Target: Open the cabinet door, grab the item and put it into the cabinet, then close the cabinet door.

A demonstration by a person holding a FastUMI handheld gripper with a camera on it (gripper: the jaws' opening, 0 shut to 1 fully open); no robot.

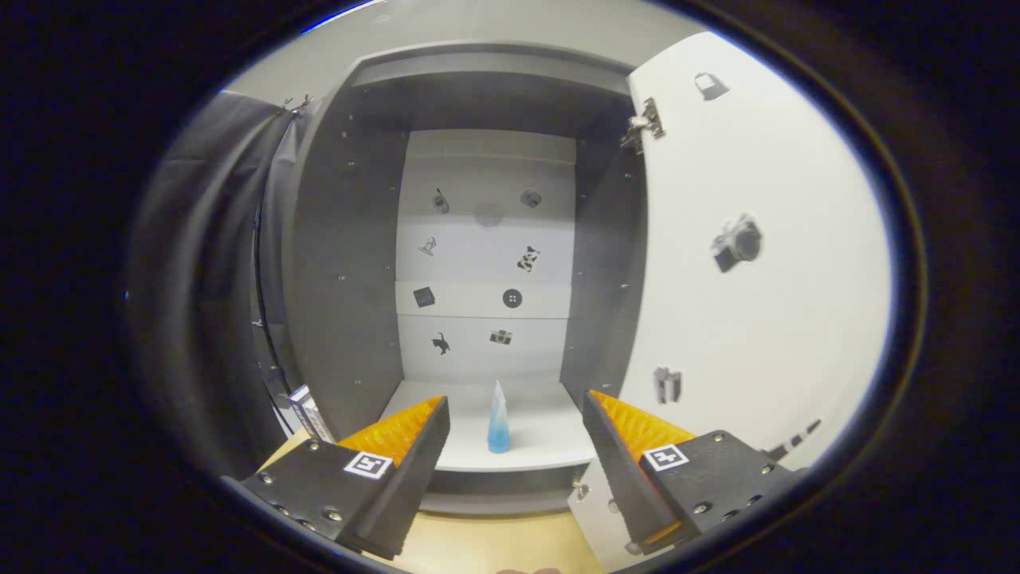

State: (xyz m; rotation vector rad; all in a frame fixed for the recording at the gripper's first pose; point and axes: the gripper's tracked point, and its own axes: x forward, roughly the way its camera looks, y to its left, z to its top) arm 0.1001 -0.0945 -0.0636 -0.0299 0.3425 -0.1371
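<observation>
We see our gripper [514, 418] wide open, holding nothing; the blue bottle [498, 422] stands upright near the cabinet shelf's [542, 446] front edge, beside the open door [757, 319].

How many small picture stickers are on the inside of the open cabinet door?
4 stickers on the cabinet door: one near the top hinge, a camera at mid-height, one lower down, and one at the bottom, partly hidden behind the open gripper.

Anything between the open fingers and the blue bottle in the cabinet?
Nothing. In the gripper view the gripper is open, and only bare white shelf separates it from the bottle.
</observation>
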